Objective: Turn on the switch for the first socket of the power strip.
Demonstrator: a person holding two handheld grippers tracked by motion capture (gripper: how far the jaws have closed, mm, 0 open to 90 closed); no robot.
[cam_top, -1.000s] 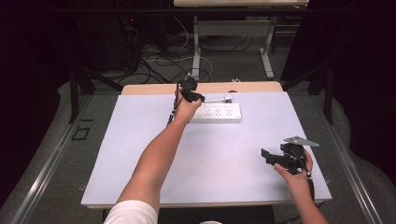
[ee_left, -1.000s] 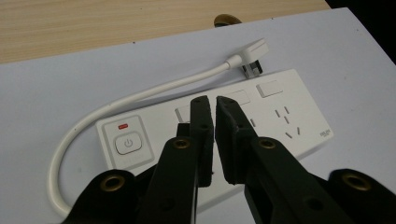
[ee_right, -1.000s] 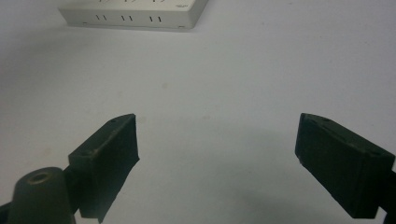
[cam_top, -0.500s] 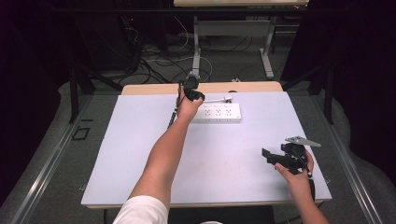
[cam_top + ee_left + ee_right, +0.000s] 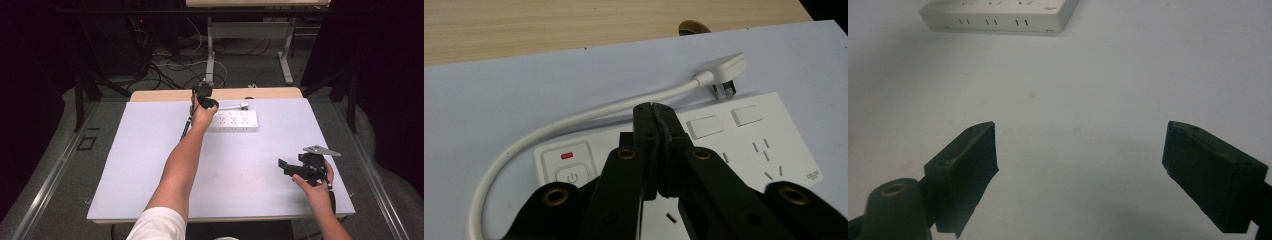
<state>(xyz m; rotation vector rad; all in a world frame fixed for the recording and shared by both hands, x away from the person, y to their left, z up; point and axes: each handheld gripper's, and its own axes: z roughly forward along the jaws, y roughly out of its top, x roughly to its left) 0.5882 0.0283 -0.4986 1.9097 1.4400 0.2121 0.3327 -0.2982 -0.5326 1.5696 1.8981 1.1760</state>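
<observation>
Power strip at board's far edge; white plug beside it.

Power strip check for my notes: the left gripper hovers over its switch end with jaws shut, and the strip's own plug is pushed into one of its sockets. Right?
Not quite. The plug lies loose on the table beside the power strip, as the left gripper view shows. The left gripper is indeed shut, empty.
</observation>
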